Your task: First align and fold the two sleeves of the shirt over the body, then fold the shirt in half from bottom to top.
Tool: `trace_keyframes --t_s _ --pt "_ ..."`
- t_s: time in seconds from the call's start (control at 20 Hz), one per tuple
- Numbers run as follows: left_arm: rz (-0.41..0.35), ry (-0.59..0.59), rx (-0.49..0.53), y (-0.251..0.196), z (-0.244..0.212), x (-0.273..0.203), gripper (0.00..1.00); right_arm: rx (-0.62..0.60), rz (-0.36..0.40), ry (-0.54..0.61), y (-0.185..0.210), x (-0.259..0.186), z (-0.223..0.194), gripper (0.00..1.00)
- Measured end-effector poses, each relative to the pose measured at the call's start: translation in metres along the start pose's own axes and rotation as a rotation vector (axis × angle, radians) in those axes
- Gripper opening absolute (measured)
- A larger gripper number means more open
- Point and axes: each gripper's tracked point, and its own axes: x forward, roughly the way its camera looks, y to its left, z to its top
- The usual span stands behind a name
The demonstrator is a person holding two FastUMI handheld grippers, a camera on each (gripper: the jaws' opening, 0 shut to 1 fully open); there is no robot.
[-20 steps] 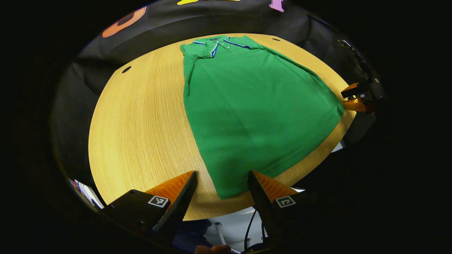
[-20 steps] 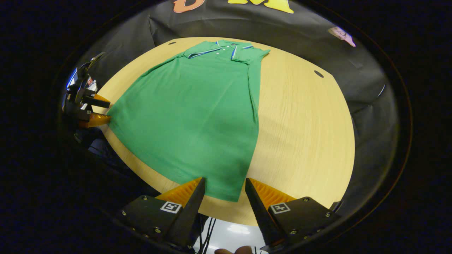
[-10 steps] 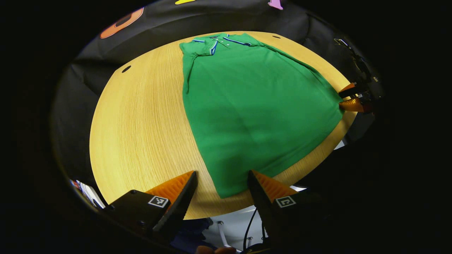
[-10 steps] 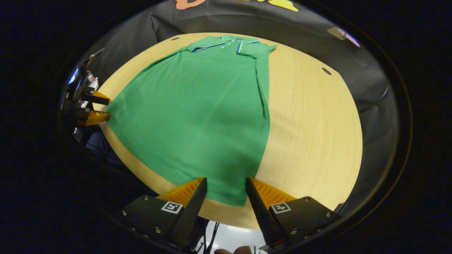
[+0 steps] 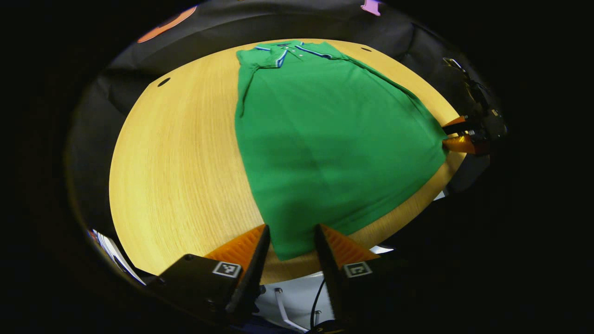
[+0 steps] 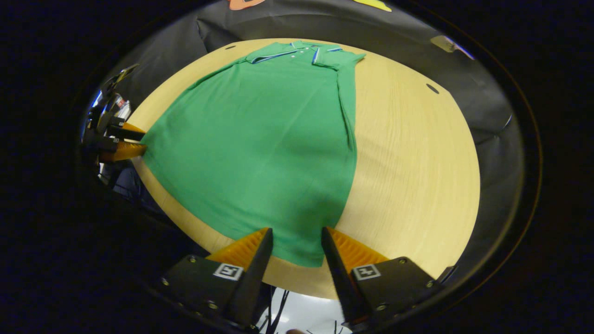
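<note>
You have a plain green shirt [image 5: 325,139] before you, its collar [image 5: 290,48] edged with blue and white stripes and set with small white buttons. It lies on a pale yellow-tan bench [image 5: 181,157] with fine straight wood grain.

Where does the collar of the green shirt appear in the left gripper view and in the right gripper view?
Left gripper view: the collar lies at the top, slightly left of centre, at the table's far edge.
Right gripper view: the collar lies at the top centre, again at the far edge.
Shared landmark: the shirt's bottom hem, whose corner sits between each view's own fingers.
</note>
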Motion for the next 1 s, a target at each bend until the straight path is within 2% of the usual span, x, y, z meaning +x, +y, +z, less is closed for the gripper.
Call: trace_keyframes --t_s 0.1,0.15,0.2,0.25,0.3,0.4,0.45,0.65,0.75,1.0 --pt "-0.010 -0.007 0.001 -0.004 0.002 0.004 0.35 -0.004 0.006 0.005 0.001 -0.001 0.001 0.56" --pt "-0.015 -0.010 -0.018 -0.005 0.002 0.002 0.28 0.008 0.013 -0.001 0.003 0.000 0.004 0.56" --pt "-0.022 -0.012 -0.051 -0.004 0.003 0.002 0.21 0.023 0.014 0.004 0.003 0.001 0.003 0.32" --pt "-0.037 -0.017 -0.095 -0.004 0.004 0.001 0.18 0.028 0.024 0.006 0.005 0.000 0.003 0.09" --pt "-0.054 -0.021 -0.148 -0.004 0.005 0.002 0.08 0.033 0.033 -0.010 0.006 -0.002 0.006 0.09" --pt "-0.093 -0.018 -0.241 -0.004 0.009 0.001 0.04 0.051 0.048 0.004 0.006 0.000 0.006 0.01" --pt "-0.100 -0.023 -0.263 -0.001 0.012 0.000 0.04 0.058 0.054 0.003 0.005 -0.001 0.007 0.01" --pt "-0.131 -0.080 -0.254 -0.001 0.036 -0.012 0.03 0.079 0.058 -0.004 0.001 -0.008 0.012 0.01" --pt "-0.119 -0.122 -0.240 0.003 0.049 -0.017 0.03 0.078 0.073 -0.010 0.001 -0.013 0.018 0.01" --pt "-0.137 -0.155 -0.230 0.010 0.074 -0.025 0.03 0.103 0.108 -0.065 -0.003 -0.030 0.046 0.01"
